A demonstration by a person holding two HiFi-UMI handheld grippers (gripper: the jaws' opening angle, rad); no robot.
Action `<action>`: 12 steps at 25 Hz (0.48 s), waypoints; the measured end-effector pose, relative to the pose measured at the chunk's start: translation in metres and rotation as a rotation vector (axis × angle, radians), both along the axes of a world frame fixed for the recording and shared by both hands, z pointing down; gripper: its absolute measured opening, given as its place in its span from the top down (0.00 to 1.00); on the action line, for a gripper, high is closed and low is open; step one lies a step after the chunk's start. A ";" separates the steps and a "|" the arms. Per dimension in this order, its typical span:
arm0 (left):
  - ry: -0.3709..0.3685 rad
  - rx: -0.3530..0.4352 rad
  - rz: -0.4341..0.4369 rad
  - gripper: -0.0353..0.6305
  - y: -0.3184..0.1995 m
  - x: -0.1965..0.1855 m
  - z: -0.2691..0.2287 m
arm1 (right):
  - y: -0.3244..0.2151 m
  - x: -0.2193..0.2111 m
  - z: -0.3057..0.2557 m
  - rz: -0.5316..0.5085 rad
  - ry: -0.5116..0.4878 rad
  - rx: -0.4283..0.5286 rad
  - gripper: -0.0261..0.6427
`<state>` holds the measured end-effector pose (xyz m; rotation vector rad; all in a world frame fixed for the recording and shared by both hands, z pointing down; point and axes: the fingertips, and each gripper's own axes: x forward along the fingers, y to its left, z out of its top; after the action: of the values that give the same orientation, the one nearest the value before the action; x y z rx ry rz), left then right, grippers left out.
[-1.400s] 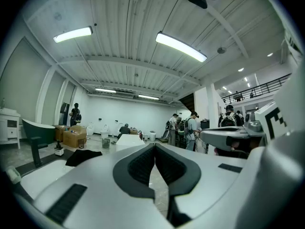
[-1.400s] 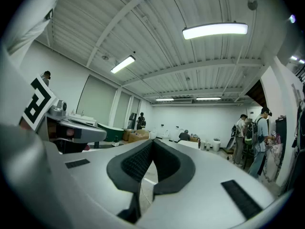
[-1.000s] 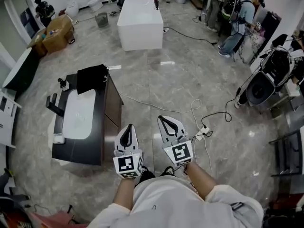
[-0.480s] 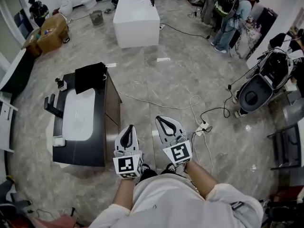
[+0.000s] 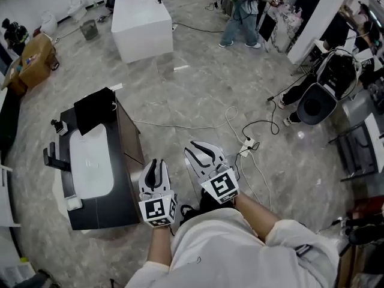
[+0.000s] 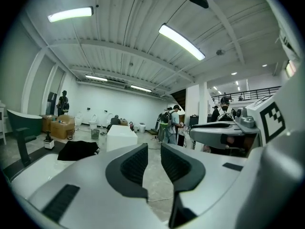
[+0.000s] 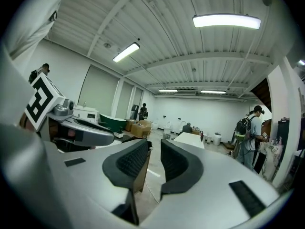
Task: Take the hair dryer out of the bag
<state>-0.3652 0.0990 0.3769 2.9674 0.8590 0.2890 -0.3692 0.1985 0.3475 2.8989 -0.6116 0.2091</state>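
Hair dryer is not seen in any view. It is judged to lie inside the black bag (image 5: 95, 109), which rests at the 12 o'clock end of the dark tabletop (image 5: 103, 212), beyond the white basin (image 5: 90, 164). From the grippers the bag lies at about 10 o'clock, well apart from both. It is seen only as a dark, slumped shape, and whether it is open cannot be told.

The left gripper (image 5: 155, 165) is held low before the body, just beside the tabletop's near right corner, and is pointed toward 12 o'clock, close to level. This posture is judged to suit an approach rather than a reach, since the bag has not yet been reached. Its fingers (image 6: 135, 164) have just been opening and stand a little apart with a narrow gap. Nothing lies between them, only floor is seen through the gap, and nothing is touched.

The right gripper (image 5: 196, 150) is held just beside the left one, at its 3 o'clock, and is angled toward 11 o'clock, so both are turned toward the tabletop side. Its fingers (image 7: 129, 162) have likewise just been opening. They are slightly apart, empty, and in contact with nothing.

A cable (image 5: 243, 138) lies on the floor at 1 o'clock, clear of the likely path to the bag.
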 end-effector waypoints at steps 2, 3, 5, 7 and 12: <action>-0.014 -0.001 0.009 0.80 0.002 0.010 0.007 | 0.003 0.015 0.004 0.011 -0.004 -0.001 0.85; -0.031 0.000 0.013 0.80 0.003 0.017 0.013 | 0.002 0.025 0.006 0.011 -0.007 0.002 0.85; -0.058 0.006 0.019 0.80 0.003 0.034 0.021 | 0.000 0.044 0.011 0.002 -0.009 0.007 0.85; -0.053 0.019 0.009 0.80 0.003 0.057 0.023 | 0.001 0.068 0.014 -0.014 -0.001 0.013 0.85; -0.045 0.036 -0.032 0.81 0.011 0.133 0.018 | 0.016 0.140 0.011 -0.050 0.027 0.038 0.85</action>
<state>-0.2320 0.1099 0.3945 2.9922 0.8094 0.3722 -0.2291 0.2143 0.3586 2.9141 -0.6902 0.1537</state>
